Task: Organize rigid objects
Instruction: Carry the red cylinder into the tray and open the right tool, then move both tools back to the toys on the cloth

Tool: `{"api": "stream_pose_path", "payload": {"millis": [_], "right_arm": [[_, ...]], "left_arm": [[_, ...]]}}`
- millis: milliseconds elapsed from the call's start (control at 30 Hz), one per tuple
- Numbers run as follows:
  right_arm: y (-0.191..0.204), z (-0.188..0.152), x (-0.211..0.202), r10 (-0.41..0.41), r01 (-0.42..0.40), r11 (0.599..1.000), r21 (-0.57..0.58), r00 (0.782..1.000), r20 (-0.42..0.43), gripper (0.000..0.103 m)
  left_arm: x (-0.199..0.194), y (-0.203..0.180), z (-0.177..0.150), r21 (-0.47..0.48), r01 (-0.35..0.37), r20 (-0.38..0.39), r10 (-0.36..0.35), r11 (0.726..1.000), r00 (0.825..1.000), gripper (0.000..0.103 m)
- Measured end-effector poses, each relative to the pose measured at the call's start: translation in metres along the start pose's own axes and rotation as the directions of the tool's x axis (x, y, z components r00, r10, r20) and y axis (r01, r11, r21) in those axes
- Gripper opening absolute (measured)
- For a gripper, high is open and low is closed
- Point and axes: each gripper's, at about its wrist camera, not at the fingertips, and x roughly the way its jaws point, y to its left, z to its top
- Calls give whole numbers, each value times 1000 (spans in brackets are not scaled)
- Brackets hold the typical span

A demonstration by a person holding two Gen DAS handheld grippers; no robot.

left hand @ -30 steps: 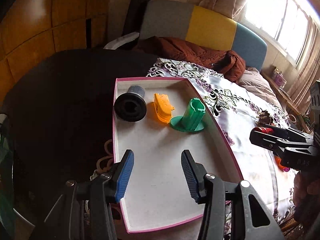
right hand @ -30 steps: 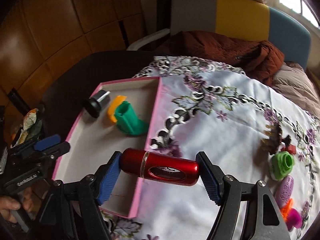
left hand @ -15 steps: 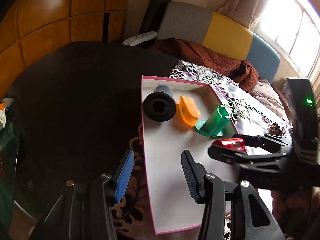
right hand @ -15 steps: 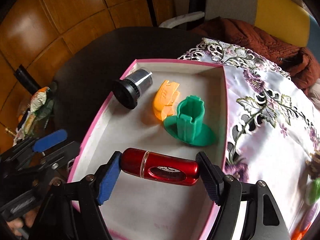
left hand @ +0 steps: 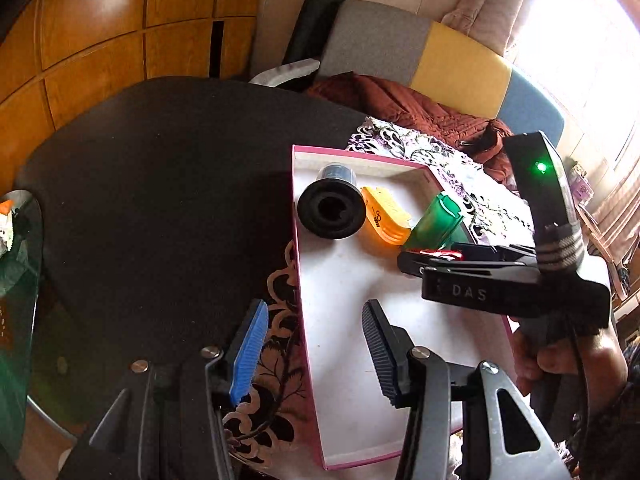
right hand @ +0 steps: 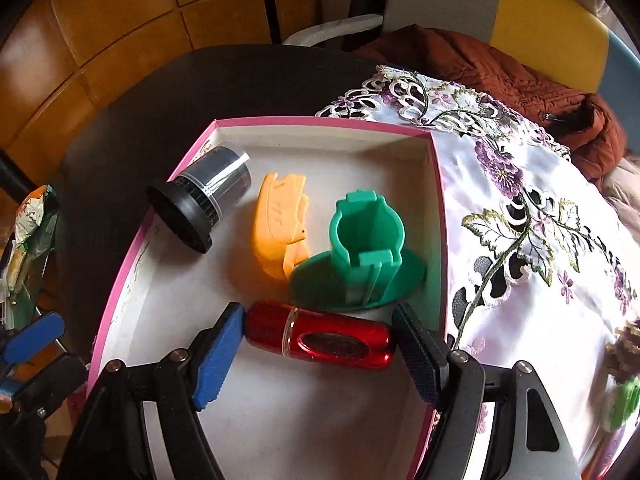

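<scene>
My right gripper (right hand: 320, 340) is shut on a shiny red cylinder (right hand: 320, 338), held crosswise and low over the white floor of the pink-rimmed tray (right hand: 438, 216). Just beyond it stand a green flanged holder (right hand: 364, 240), an orange clip (right hand: 276, 224) and a black-based grey filter (right hand: 200, 200) lying on its side. In the left wrist view the right gripper (left hand: 412, 260) reaches in from the right with the red cylinder (left hand: 438, 255) showing between its fingers. My left gripper (left hand: 314, 354) is open and holds nothing, its fingers astride the tray's left wall (left hand: 298, 280).
The tray lies half on a dark round table (left hand: 160, 180), half on a floral cloth (right hand: 520, 200). A brown jacket (right hand: 520, 76) lies behind. A green piece (right hand: 624, 400) and a brown clip (right hand: 628, 344) sit at the cloth's right. A person's hand (left hand: 560, 360) grips the right tool.
My right gripper carried the red cylinder leftward from above the cloth to over the tray and sank toward its floor. My left gripper slid left to the tray's left wall.
</scene>
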Motion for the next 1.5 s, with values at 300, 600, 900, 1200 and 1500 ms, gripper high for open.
{"api": "stream_pose_path", "payload": {"millis": [300,600,900,1200,1500], "right_arm": [[3,-9,-29,28,-30,999,20,997,72,84],[-2,-26,-63,31,-37,999,39,990,141,94],[-31,-43,-96,5,-23,995,96,981,193,100],[-104,-68,-129,-138,83,970,231,963,232,100],[-228,-112,-169,-378,239,838,491,902,206,103]], "left_arm": [[-5,-6,-2,22,-4,3,4,1000,1000,49],[-10,-14,-4,43,-8,4,8,999,1000,50],[-13,-26,-6,86,-4,6,3,996,1000,50],[-13,-39,-5,96,52,-19,-51,994,999,50],[-12,-58,0,121,86,-37,-82,989,996,50]]}}
